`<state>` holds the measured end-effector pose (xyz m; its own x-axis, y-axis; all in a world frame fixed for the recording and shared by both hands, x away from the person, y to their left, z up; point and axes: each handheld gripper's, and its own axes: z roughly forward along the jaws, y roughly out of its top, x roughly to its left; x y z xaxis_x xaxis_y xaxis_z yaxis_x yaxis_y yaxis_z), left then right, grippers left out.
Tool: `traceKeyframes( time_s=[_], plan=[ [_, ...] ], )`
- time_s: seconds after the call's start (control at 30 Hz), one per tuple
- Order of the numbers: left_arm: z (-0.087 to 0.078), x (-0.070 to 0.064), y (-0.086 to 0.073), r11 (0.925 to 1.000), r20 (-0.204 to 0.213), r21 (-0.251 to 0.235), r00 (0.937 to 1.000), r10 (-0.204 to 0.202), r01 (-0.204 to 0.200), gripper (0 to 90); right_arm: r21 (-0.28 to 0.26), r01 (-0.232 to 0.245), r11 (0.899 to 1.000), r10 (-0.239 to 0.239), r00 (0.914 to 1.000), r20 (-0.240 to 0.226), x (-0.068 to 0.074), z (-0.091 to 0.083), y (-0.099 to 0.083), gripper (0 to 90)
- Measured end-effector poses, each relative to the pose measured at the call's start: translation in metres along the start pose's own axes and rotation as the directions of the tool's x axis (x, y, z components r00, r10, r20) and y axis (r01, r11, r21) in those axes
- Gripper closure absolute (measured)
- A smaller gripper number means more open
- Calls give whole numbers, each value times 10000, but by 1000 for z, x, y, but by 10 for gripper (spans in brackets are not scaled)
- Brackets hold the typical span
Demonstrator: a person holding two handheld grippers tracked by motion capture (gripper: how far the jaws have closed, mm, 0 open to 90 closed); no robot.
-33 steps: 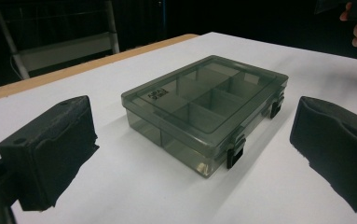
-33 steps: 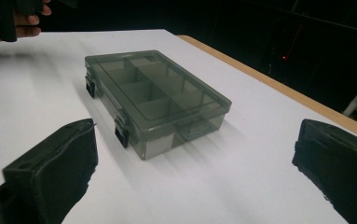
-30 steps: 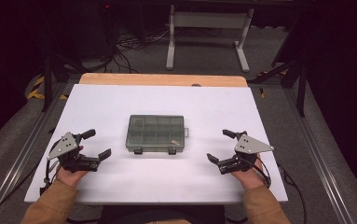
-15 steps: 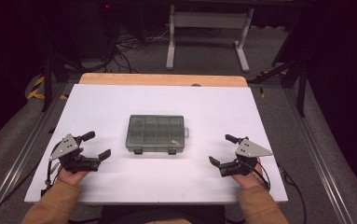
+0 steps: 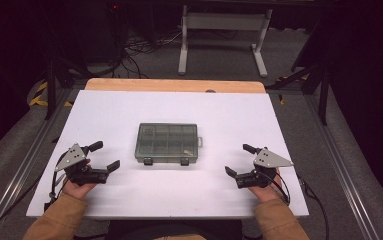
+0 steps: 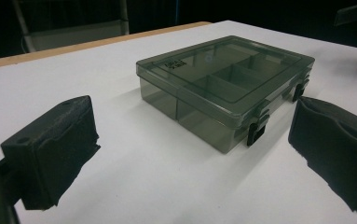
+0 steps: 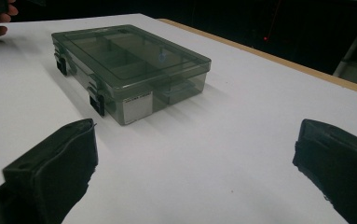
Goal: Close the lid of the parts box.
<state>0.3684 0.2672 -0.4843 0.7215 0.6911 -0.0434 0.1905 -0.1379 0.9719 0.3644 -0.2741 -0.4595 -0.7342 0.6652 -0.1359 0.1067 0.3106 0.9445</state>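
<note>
The compartment box (image 5: 168, 144) lies flat on the bench (image 5: 259, 120), between the two tongs and slightly forward of both. It is apart from each and touched by neither. Its clear lid is down and sits flush on the base. The two dark latches (image 6: 256, 132) on the near edge appear engaged, with one at each end of that front wall. The dividers show through the lid. Whether the cells hold anything cannot be told with confidence, although a small pale item appears in one cell in the high view.

The left tongs (image 5: 100, 156) rest low at the near left of the bench. They are spread wide with nothing between them, and the box stands ahead and toward their inner side. The right tongs (image 5: 239, 160) mirror this at the near right, released and empty, with the box ahead and inward of them. In both gripper views the foam pads (image 7: 57, 172) frame bare bench surface.

Assessment: the work on the box has not begun. No contact, lift or latch release is evident. All steps remain, namely approach, securing the box, working the front latches and raising the lid. Both tongs appear staged at a ready position.
</note>
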Motion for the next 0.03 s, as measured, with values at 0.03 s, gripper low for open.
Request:
traceKeyframes(
  time_s=[0.03],
  plan=[
    [0, 0, 0, 10000, 0, 0, 10000, 0, 0, 19, 7, -22, 10000, 22, 10000, 2, 0, 0, 0, 0]
  ],
)
